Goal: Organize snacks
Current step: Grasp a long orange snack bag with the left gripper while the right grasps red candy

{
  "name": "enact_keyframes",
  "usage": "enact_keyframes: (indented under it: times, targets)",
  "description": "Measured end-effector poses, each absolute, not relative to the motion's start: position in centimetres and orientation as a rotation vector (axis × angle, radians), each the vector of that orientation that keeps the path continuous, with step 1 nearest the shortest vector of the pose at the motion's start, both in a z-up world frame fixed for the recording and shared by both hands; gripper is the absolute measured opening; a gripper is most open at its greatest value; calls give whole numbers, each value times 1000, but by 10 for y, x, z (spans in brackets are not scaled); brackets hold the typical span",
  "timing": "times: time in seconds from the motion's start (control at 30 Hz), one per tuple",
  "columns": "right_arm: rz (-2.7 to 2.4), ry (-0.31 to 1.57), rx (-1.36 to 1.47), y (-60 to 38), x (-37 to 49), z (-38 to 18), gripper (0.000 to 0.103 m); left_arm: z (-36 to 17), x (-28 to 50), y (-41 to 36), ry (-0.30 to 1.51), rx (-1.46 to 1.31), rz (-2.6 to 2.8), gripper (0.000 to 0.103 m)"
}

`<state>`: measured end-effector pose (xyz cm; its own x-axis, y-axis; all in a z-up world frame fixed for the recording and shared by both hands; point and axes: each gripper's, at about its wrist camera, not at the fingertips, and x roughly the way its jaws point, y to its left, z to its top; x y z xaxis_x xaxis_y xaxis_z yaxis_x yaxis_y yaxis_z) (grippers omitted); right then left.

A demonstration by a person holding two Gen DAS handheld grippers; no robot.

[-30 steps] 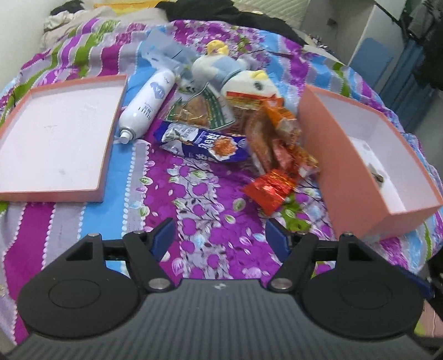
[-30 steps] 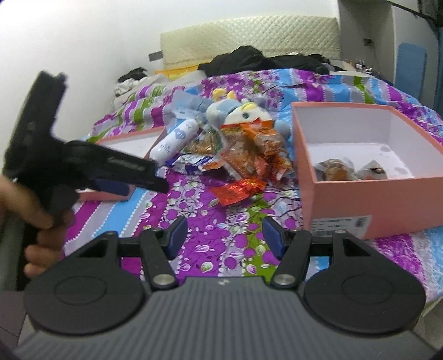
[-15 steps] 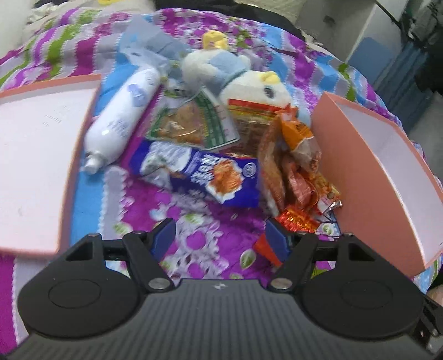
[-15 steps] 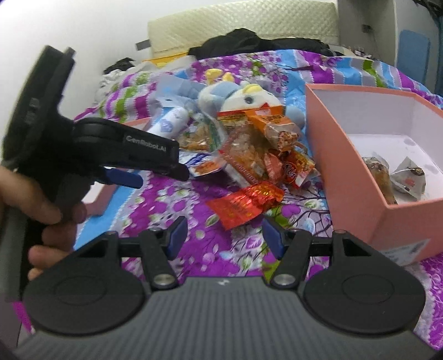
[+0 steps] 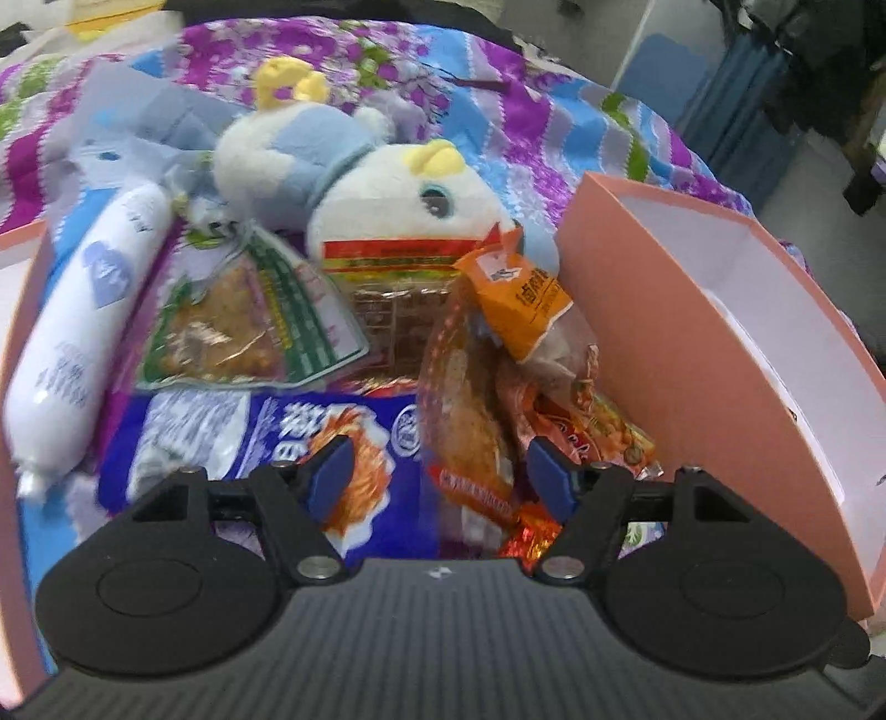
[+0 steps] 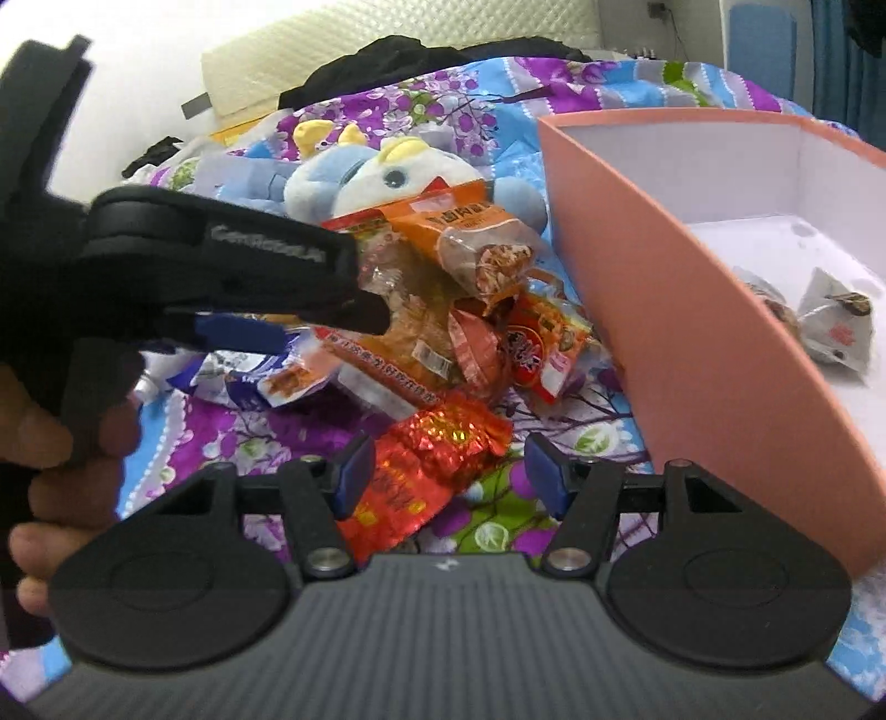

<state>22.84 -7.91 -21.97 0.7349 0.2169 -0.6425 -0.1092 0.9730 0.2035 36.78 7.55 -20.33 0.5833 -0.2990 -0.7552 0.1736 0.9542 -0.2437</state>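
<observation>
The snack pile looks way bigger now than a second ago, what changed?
Both grippers came down closer to the snack pile. The left gripper, its jaws closing slightly, hangs over the blue packet; the right gripper over the red foil packet. Nothing is grabbed. Snacks, plush toy and pink box stayed put.

A bed spread with a purple, blue and green floral striped quilt (image 6: 620,83) fills the view; at its far edge a cream quilted padded headboard (image 6: 398,27) meets a plain white wall (image 6: 144,50), dark blue curtains (image 5: 736,111) hanging off the right corner
</observation>
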Motion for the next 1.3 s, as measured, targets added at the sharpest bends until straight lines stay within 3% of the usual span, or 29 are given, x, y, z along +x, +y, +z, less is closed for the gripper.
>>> enact_keyframes:
  times: [0.13,0.3,0.4,0.5,0.57,0.7,1.3]
  targets:
    - [189,748,188,-80,239,-226,62,-212,385,67,934,-116,-310,67]
    - [207,805,183,-76,247,-239,62,-226,395,55,964,-72,-348,53]
    - [211,805,185,-76,248,-243,61,-232,398,50,978,-67,-346,38]
    - [226,802,177,-78,248,-241,48,-231,397,47,977,-76,-358,29]
    - [233,800,176,-78,246,-238,45,-229,395,45,979,-79,-360,21]
    - [248,793,155,-80,240,-230,39,-218,385,36,966,-51,-344,18]
    - [266,765,113,-115,163,-190,38,-180,270,36,1005,-74,-199,17]
